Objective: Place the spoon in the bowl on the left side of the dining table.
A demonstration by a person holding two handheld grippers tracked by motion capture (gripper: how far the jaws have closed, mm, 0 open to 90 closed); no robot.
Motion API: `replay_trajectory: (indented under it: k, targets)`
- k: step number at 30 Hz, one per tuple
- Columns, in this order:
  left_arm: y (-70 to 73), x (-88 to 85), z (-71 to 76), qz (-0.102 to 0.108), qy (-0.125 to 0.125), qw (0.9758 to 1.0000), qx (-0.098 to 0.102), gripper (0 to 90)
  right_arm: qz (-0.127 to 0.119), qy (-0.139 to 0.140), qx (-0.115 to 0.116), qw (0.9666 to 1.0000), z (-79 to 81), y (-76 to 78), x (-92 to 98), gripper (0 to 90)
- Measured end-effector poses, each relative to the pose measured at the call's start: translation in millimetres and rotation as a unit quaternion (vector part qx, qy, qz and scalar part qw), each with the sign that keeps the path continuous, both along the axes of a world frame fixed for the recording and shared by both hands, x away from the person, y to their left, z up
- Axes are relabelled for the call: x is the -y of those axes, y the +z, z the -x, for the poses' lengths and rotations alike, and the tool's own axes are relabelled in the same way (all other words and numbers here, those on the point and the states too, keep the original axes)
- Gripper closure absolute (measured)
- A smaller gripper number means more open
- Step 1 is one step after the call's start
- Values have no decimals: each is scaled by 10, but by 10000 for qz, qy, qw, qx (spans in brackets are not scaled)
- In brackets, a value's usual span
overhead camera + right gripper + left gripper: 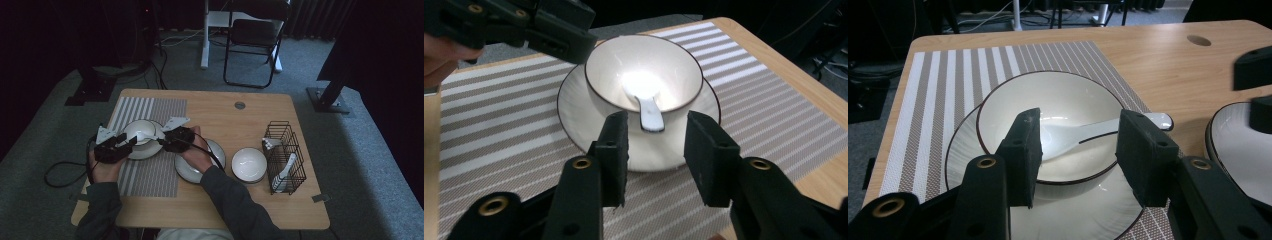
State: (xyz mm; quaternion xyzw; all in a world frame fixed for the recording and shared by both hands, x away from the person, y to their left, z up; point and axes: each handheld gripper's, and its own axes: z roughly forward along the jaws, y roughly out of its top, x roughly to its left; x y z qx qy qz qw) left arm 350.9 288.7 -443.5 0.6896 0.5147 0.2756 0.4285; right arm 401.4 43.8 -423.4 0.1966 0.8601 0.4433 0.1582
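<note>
Grey carpet surrounds a light wooden bench (235, 125), with a folding chair (252, 37) at the top centre of the high view. On the left half of the bench lies a striped placemat (150, 175), and on it a white plate (1083, 220) carrying a white bowl (644, 70) with a dark rim. A white spoon (1083, 134) lies in the bowl, its scoop at the bottom and its handle leaning out over the rim. At the left of the high view, the left claw (131, 141) sits at the bowl's near-left edge; in the left gripper view its jaws are spread, one on either side of the bowl's near rim, and I cannot tell whether they touch it. The right claw (161, 140) is just right of the bowl in the high view; in the right gripper view its jaws stand released, apart from each other, with the spoon handle's tip just beyond and between them, untouched. Under the right hand (196, 156) lies a second plate (216, 150). Further right stand a second bowl (249, 164) and a black wire basket (285, 156) holding white spoons.
</note>
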Motion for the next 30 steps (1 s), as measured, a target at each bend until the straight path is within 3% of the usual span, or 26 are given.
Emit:
replay_trajectory:
  k: [5,17,30]
  targets:
    - [-7,22,-6,2,-33,10000,-27,535,-90,-142,-247,9996,73,19,184,562]
    - [-23,49,-19,-21,-79,10000,-57,535,-106,-315,-545,9980,226,-44,529,504]
    - [-30,87,-34,-12,-146,9999,-87,535,-126,-429,-605,9972,384,-124,739,486]
